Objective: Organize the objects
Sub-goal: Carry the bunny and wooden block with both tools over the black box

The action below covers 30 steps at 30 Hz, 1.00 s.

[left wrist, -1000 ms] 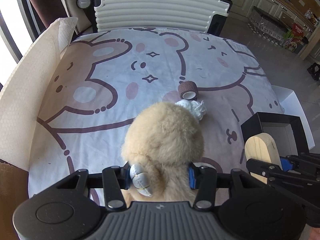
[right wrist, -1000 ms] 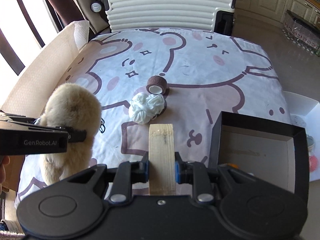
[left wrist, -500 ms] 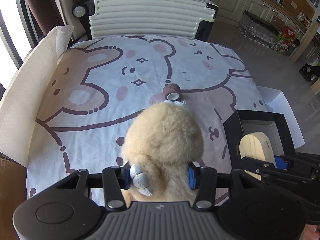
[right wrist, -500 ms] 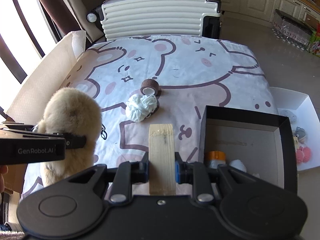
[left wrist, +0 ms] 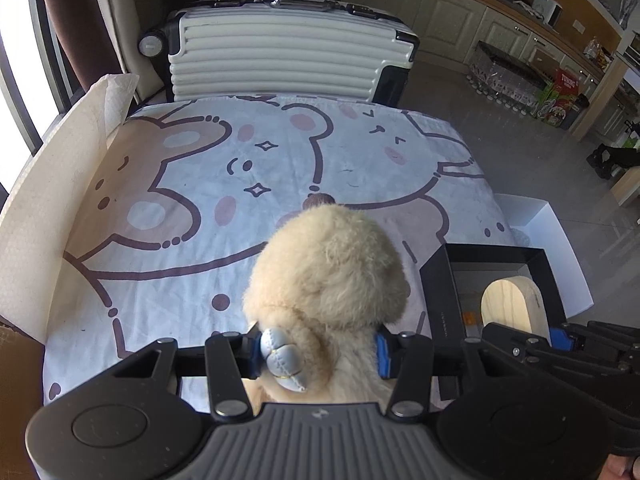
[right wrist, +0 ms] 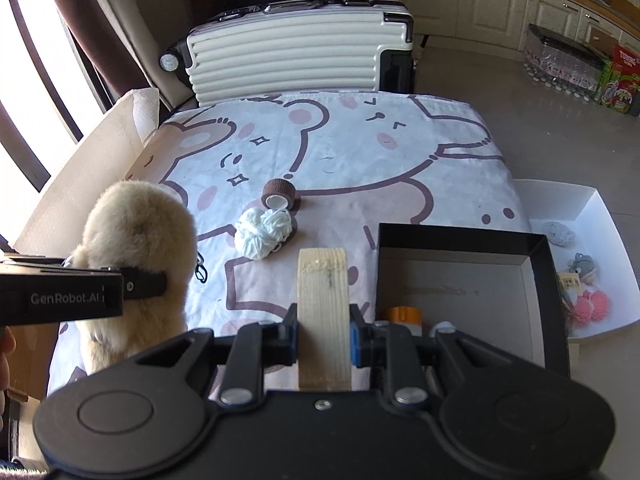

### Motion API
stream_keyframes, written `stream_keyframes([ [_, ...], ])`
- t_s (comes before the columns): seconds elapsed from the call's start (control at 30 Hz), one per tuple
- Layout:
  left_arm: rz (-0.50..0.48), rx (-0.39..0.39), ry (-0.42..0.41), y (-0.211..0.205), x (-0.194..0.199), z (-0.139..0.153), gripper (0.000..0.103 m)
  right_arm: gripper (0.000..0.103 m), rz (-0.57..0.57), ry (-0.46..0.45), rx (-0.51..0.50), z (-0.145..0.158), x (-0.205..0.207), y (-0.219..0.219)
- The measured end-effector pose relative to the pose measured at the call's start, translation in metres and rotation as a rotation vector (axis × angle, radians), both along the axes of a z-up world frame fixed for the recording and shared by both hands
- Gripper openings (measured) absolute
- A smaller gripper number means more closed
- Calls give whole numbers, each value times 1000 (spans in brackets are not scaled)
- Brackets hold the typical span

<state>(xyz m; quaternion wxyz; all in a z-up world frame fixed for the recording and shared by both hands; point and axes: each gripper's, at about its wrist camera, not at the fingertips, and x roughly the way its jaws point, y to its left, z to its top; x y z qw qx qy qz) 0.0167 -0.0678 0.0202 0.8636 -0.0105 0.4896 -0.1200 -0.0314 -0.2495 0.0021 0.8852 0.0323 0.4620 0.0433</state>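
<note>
On the left, the left tool [left wrist: 318, 354] is clamped around a fluffy cream plush toy [left wrist: 328, 268], held above a table [right wrist: 360, 148] covered in a cartoon-bear cloth. Toward the middle, a white ball of yarn [right wrist: 262, 230] lies on the cloth, touching a brown tape roll [right wrist: 281, 194] just behind it. Nearer the camera, the right tool [right wrist: 323, 342] grips a pale wooden block [right wrist: 324, 300] standing upright between its fingers. To the right sits an open black box [right wrist: 460, 236] at the table's edge, with an orange-capped item and something white partly hidden inside. Farther right, a white tray [right wrist: 592, 200] holds small grey and pink toys.

Both tools are loaded and close together, so they could collide as they reach for the box. The plush is soft and bulky; it may snag the box wall or slip loose. The block, dropped from height, might tip the box off the edge.
</note>
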Motion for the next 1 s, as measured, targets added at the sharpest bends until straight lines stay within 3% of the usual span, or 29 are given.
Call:
stream_keyframes([
  [0.57, -117, -149, -147, -69, -10, 31, 50, 24, -185, -141, -46, 21, -13, -68],
  [1.0, -147, -291, -80, -130, -1, 8, 49, 24, -267, -152, -47, 14, -27, -121],
])
